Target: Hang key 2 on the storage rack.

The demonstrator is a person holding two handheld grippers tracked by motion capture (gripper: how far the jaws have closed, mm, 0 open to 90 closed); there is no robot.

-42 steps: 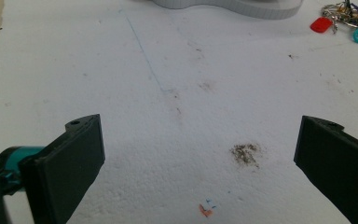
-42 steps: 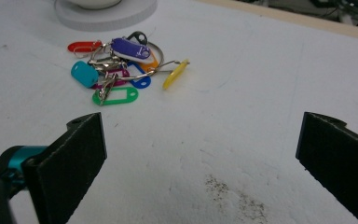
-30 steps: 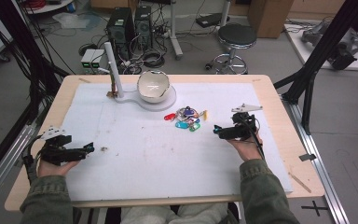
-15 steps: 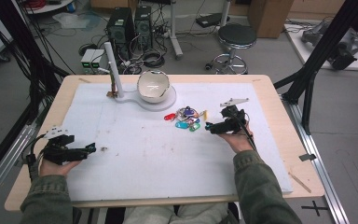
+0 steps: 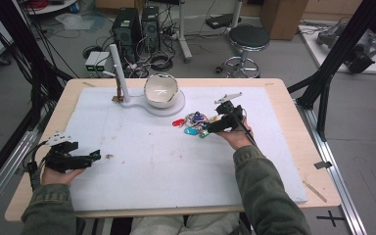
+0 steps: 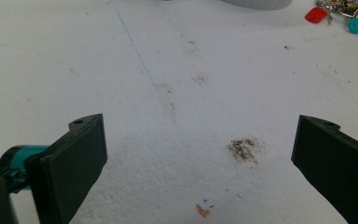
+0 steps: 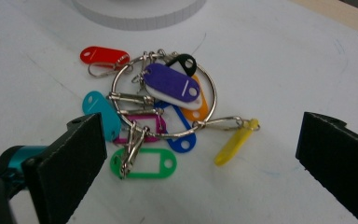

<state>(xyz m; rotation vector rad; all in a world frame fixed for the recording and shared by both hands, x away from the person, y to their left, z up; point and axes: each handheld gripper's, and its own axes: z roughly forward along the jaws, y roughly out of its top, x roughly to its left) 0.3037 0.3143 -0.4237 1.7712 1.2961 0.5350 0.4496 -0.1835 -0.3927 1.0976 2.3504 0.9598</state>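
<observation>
the right gripper (image 5: 210, 128) hovered with jaws spread wide and empty just beside the bunch of key tags (image 7: 161, 112) lying on the white mat (image 5: 176, 161) near the bowl (image 5: 160, 90); the left gripper (image 5: 90, 157) rested wide open, well apart

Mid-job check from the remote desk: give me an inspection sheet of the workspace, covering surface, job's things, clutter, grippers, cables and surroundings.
Surface: white foam sheet over a wooden table; brown smudges and a faint blue pen line in the left gripper view.
Job's things: key ring with coloured plastic tags lies flat on the sheet; a red tag lies beside it, whether joined cannot be told.
Clutter: white bowl on a white stand base with an upright post.
Grippers: right gripper open, jaws wide, at the tags; left gripper open, over bare sheet.
Cables: one trails from the right gripper along the forearm.
Surroundings: stool, computer towers, floor wiring, black frame struts.
</observation>
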